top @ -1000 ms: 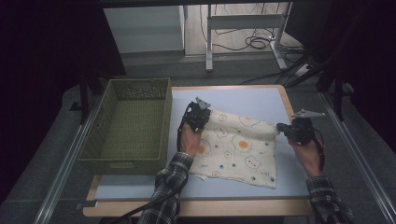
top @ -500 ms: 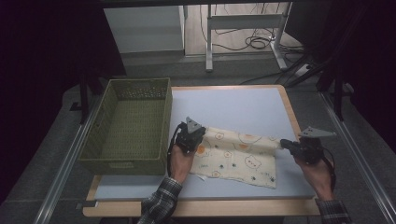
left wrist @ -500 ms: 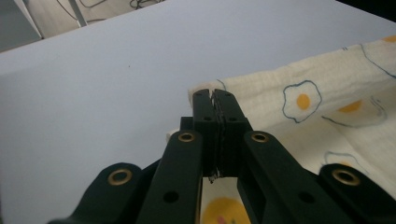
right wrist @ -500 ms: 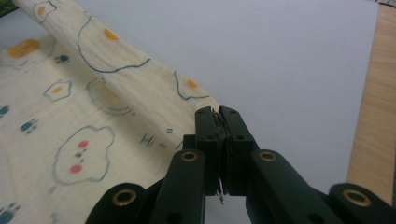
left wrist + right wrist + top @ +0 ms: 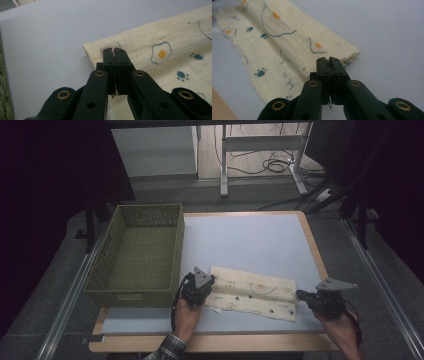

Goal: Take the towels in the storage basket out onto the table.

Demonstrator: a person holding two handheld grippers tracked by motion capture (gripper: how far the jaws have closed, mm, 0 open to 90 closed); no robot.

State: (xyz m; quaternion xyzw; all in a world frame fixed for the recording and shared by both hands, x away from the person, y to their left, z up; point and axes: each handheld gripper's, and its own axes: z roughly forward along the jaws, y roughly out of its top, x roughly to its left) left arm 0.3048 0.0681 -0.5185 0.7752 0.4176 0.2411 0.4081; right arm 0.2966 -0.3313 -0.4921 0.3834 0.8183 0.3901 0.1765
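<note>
A cream cloth (image 5: pixel 252 292) printed with fried eggs and paw prints lies folded into a long strip near the table's front edge. My left gripper (image 5: pixel 209 290) is at the strip's left end, shut on the cloth's edge; in the left gripper view a sliver of cloth (image 5: pixel 162 42) shows between the closed tips (image 5: pixel 115 51). At the strip's right end my right gripper (image 5: pixel 300 295) is likewise shut on the cloth (image 5: pixel 287 50), and its tips (image 5: pixel 327 61) pinch fabric by the folded corner.
A green woven basket (image 5: pixel 135 250) stands at the table's left side, close to my left gripper. The pale blue table top (image 5: pixel 250 240) stretches beyond the cloth. A wooden rim (image 5: pixel 210 342) runs along the front edge.
Both grippers have come toward the person's side of the table, drawing the cloth's far edge with them. The cloth has gone from a broad sheet to a narrow folded strip.
</note>
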